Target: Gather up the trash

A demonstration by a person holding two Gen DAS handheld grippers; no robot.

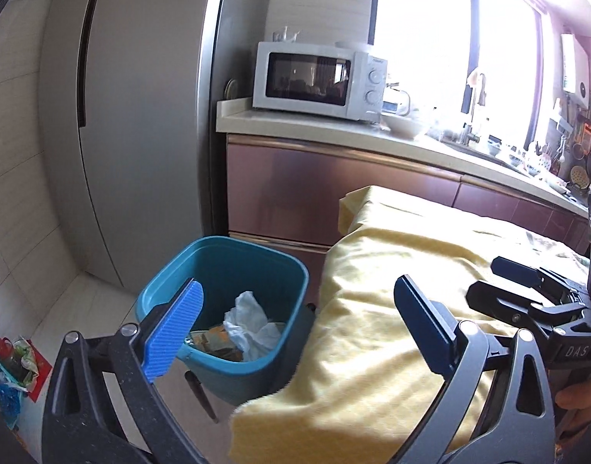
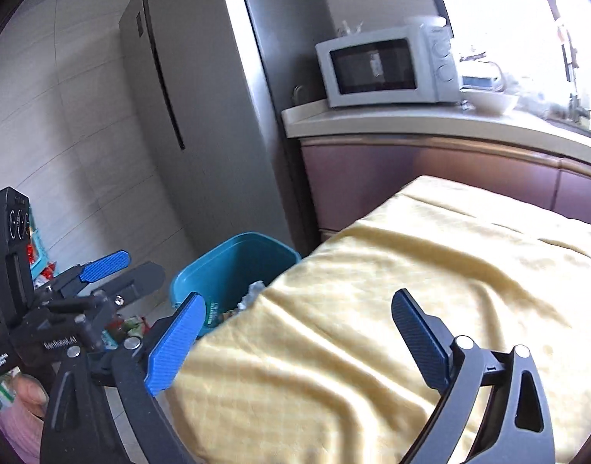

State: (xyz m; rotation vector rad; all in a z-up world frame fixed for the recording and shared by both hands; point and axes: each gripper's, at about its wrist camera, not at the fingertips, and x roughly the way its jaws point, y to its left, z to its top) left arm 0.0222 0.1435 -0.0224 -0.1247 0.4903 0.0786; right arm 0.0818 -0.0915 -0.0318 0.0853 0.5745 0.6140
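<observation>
Teal plastic bin [image 1: 233,301] sits on the floor left of my yellow-clothed surface [image 1: 392,309], crumpled white tissue [image 1: 249,328] inside. My left tool [image 1: 295,328] hangs wide apart, empty; right tool [image 2: 299,344] likewise, bin partly hidden.

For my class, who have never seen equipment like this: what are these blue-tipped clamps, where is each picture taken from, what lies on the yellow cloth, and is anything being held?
No robot here: a person holds two hand tools, each a two-finger gripper with a wide-angle camera looking along its fingers. One picture comes from the left gripper, the other from the right gripper; each also glimpses its partner at the picture's edge. Both are open and hold nothing. Below them is a table under a yellow cloth, with nothing clearly on the part shown. Beside it stands a blue bin containing crumpled white paper and other scraps.
</observation>
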